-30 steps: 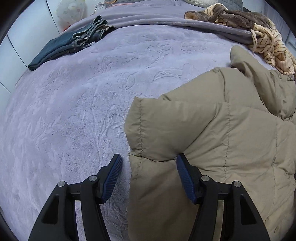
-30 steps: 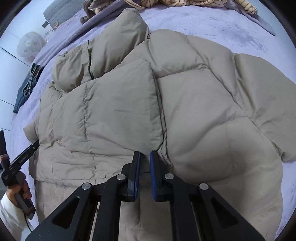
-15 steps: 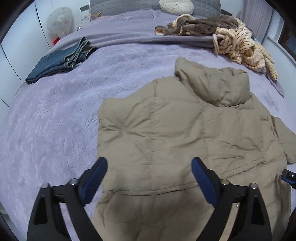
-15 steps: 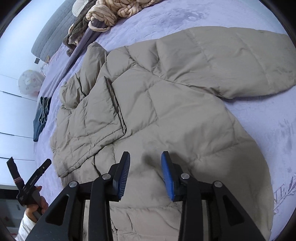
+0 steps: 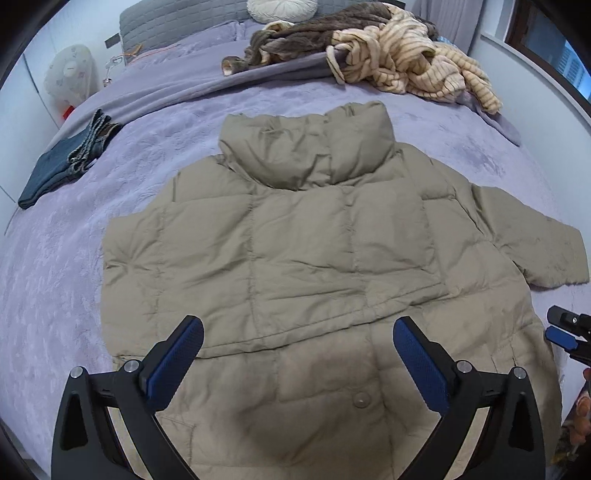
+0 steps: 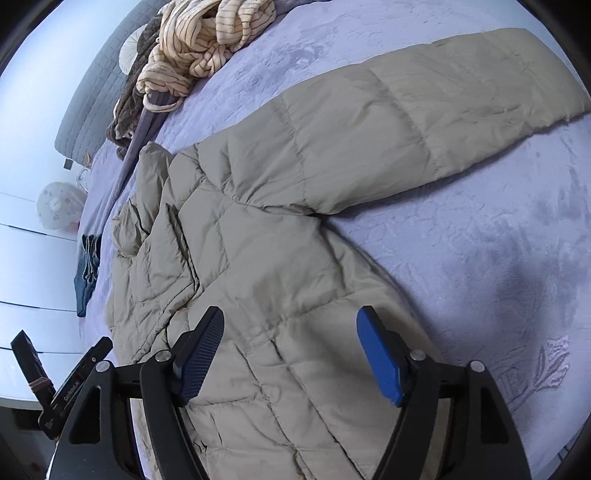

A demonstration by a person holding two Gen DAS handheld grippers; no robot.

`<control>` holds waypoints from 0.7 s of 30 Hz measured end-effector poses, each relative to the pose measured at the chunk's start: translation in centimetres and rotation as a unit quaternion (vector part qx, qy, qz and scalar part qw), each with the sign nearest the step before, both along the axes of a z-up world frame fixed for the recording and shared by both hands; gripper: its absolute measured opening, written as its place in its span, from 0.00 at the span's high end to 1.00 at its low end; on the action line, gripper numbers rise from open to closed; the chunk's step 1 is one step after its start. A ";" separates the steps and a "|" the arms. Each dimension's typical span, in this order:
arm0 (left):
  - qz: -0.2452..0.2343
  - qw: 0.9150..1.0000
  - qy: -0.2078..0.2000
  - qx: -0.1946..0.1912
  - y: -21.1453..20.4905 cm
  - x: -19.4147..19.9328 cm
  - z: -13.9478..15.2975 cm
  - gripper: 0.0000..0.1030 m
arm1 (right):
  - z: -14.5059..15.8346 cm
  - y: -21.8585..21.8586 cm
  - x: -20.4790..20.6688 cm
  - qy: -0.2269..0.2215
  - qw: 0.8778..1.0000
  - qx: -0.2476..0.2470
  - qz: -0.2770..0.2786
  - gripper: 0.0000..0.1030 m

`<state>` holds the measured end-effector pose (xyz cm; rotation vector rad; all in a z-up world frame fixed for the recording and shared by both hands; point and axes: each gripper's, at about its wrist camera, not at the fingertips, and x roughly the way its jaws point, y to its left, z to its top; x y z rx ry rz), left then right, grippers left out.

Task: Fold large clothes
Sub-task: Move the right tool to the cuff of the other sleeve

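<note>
A tan puffer jacket (image 5: 303,251) lies flat on the purple bedspread (image 5: 66,258), collar toward the headboard. Its left sleeve is folded across the chest. Its right sleeve (image 6: 424,110) stretches out sideways on the bed. My left gripper (image 5: 297,345) is wide open and empty above the jacket's lower front. My right gripper (image 6: 291,336) is wide open and empty over the jacket's right side near the hem. Its tip also shows at the right edge of the left wrist view (image 5: 565,330).
Folded blue jeans (image 5: 66,158) lie at the bed's left side. A heap of striped and brown clothes (image 5: 388,62) lies near the headboard, with a round cushion (image 5: 282,5) behind. A white fan (image 5: 68,75) stands left of the bed.
Both grippers have opened and pulled back from the jacket. The left sleeve now lies folded over the chest. The right gripper has swung toward the outstretched right sleeve.
</note>
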<state>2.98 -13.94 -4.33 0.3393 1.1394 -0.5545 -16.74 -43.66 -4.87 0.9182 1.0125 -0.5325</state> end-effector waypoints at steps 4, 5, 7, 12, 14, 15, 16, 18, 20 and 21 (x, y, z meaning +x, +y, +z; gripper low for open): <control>-0.023 1.000 0.012 0.004 -2.4 -2.1 -0.1 0.00 | 0.0 -1.6 -1.7 -0.011 1.000 0.006 -0.019 0.19; -0.028 1.000 0.013 0.005 -2.9 -2.5 -0.1 0.00 | -0.1 -2.2 -2.3 -0.017 0.999 0.010 -0.028 0.18; -0.038 0.999 0.018 0.005 -4.1 -3.4 -0.1 0.00 | -0.2 -3.3 -3.1 -0.027 0.999 0.018 -0.043 0.17; -0.056 0.998 0.029 0.010 -6.4 -4.8 -0.3 0.00 | -0.5 -6.1 -5.3 -0.043 0.996 0.028 -0.078 0.00; -0.059 0.998 0.031 0.012 -7.1 -5.0 -0.5 0.00 | -0.6 -7.3 -6.1 -0.050 0.994 0.034 -0.092 0.00; -0.060 0.998 0.033 0.013 -7.4 -5.2 -0.6 0.00 | -0.7 -7.8 -6.4 -0.053 0.993 0.038 -0.097 0.00; -0.060 0.997 0.035 0.014 -7.8 -5.2 -0.7 0.00 | -0.7 -8.4 -6.9 -0.058 0.992 0.041 -0.105 0.00; -0.061 0.997 0.040 0.015 -8.4 -5.4 -0.9 0.00 | -0.9 -9.6 -7.6 -0.062 0.990 0.044 -0.120 0.00; -0.062 0.997 0.043 0.017 -9.0 -5.6 -1.1 0.00 | -1.2 -11.1 -8.3 -0.066 0.987 0.051 -0.140 0.00; -0.064 0.997 0.044 0.018 -9.3 -5.7 -1.2 0.00 | -1.4 -11.9 -8.8 -0.071 0.984 0.058 -0.153 0.00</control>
